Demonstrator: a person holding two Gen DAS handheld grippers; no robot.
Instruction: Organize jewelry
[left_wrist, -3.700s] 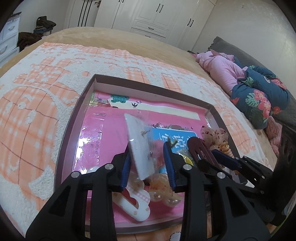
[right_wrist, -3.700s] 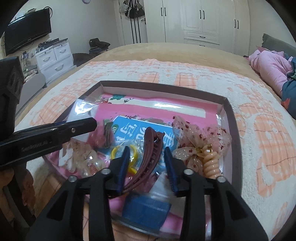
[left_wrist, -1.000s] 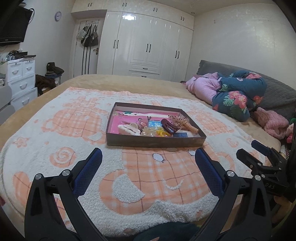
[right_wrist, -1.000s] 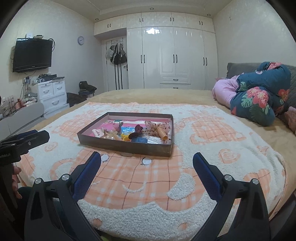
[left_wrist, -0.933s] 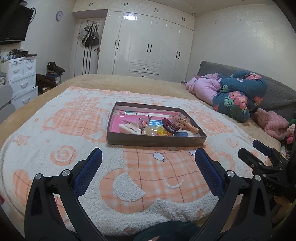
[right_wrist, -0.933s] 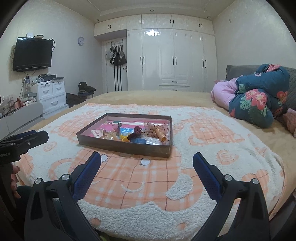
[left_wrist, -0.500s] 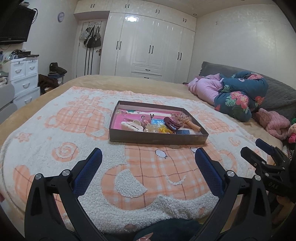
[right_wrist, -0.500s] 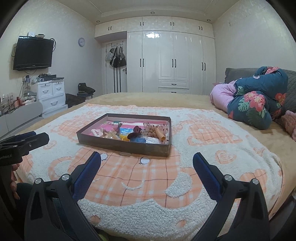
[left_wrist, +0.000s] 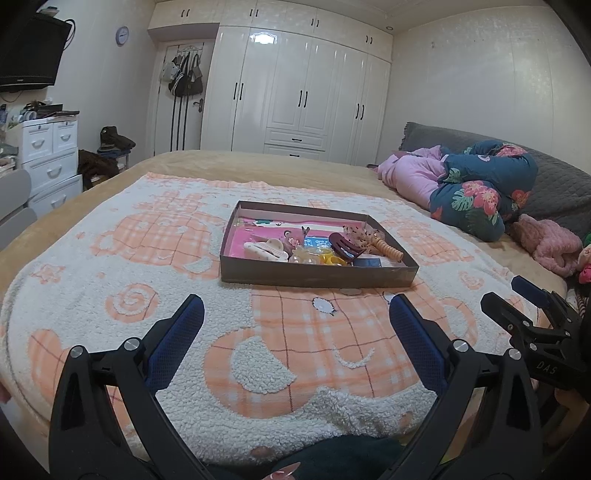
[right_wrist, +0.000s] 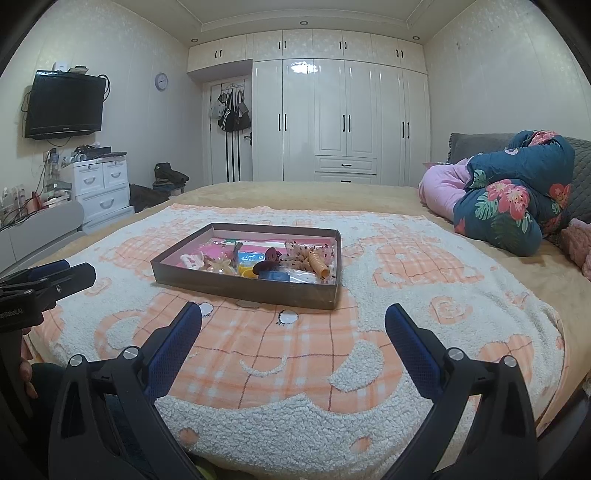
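Both the left hand-held gripper (left_wrist: 295, 325) and the right hand-held gripper (right_wrist: 293, 330) gape wide and empty, well short of the jewelry tray (left_wrist: 314, 275) on the bed (left_wrist: 177, 295); approach low, single out one piece.

Bare blanket (left_wrist: 295, 332) before the tray (left_wrist: 317, 275)

Left gripper (left_wrist: 295, 317), jaws spread wide, above the bed's near edge. Tray (left_wrist: 314, 275) of hair accessories mid-blanket (left_wrist: 110, 258). Right gripper (left_wrist: 517, 291) at right.
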